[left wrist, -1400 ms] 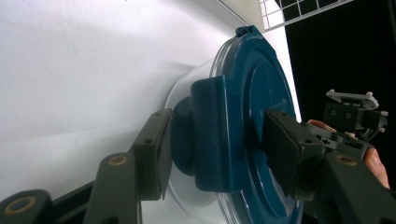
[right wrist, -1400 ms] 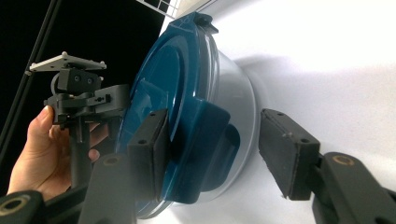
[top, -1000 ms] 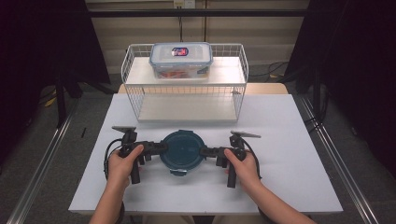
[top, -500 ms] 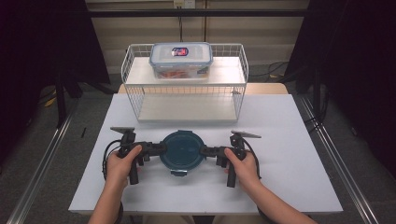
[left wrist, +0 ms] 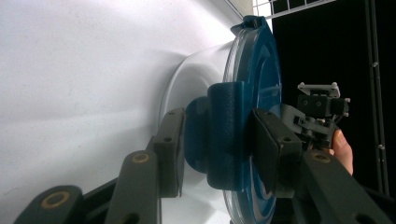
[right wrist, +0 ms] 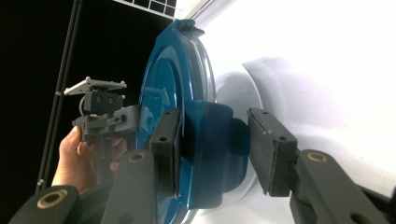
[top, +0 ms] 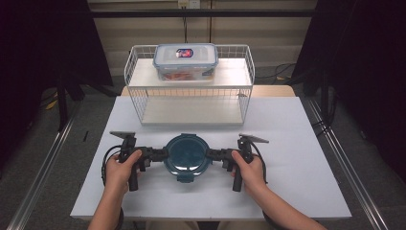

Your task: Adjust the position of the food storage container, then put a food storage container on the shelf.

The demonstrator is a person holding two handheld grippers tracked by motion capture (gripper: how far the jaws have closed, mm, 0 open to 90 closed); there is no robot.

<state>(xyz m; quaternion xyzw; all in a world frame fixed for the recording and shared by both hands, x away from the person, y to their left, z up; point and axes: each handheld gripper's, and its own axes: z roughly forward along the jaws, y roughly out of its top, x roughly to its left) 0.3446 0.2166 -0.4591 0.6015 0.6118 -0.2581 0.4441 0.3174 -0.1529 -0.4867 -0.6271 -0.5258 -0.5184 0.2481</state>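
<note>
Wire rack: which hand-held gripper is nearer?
Neither clearly. The left hand-held gripper and right hand-held gripper flank the blue container, both in front of the wire rack.

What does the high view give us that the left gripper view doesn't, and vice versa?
High view alone: the white wire rack with a clear lidded box on its upper shelf, and both forearms coming in from below.

Left gripper view alone: the left gripper with its pads on either side of the round container's side latch tab, one pad under the tab and one over it.

Both: the round blue-lidded container on the white table, the right gripper at its far side.
</note>
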